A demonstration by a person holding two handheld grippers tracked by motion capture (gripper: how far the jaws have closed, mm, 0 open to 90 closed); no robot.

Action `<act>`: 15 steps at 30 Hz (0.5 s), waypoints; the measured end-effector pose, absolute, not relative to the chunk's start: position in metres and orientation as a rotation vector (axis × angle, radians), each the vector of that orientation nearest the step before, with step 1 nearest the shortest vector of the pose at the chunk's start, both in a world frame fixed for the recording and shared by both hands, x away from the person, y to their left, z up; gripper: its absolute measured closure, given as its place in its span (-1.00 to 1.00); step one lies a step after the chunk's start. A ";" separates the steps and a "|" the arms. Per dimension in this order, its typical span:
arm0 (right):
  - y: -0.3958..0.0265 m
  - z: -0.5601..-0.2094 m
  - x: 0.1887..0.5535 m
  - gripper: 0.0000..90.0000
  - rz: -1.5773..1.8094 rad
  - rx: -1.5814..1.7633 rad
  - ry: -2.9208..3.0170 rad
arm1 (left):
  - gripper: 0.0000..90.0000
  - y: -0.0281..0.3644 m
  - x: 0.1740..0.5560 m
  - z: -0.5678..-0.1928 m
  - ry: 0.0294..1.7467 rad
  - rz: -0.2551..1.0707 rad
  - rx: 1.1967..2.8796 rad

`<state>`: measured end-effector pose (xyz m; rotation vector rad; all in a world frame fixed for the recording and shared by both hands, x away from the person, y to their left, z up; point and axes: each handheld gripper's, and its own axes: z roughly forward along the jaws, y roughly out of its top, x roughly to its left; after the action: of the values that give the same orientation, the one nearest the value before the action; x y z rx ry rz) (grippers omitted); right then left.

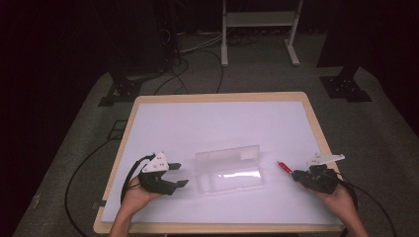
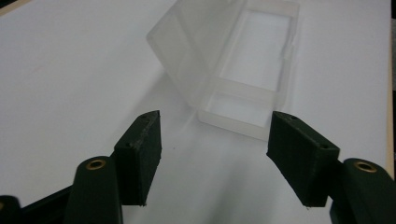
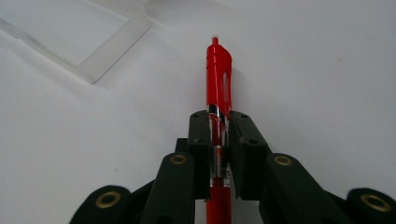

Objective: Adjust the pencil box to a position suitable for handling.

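A clear plastic box lies open near the middle front of the white table, its lid raised at the back. In the left gripper view the box sits just beyond my jaws. My left gripper is open, left of the box, holding nothing. My right gripper is shut on a red pen to the right of the box. In the right gripper view the red pen sticks out forward between the jaws, its clip end pointing away, with a corner of the box at the upper left.
The table's wooden edge runs close to my right hand. Cables trail over the grey floor at the left. A white metal frame and dark stand feet are beyond the table.
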<state>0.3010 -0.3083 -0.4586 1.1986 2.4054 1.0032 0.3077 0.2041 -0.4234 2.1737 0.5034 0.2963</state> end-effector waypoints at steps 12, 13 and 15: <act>-0.303 -0.438 0.298 0.75 1.090 1.138 2.423 | -0.42 0.220 0.310 -0.428 0.569 0.324 2.141; -0.301 -0.433 0.297 0.75 1.104 1.121 2.423 | -0.44 0.222 0.310 -0.429 0.585 0.328 2.139; -0.298 -0.428 0.297 0.75 1.118 1.100 2.427 | -0.45 0.225 0.311 -0.430 0.595 0.331 2.140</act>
<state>0.2967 -0.2977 -0.4281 1.1003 2.4269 1.1176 0.3109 0.2245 -0.4300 2.1403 0.5953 0.3314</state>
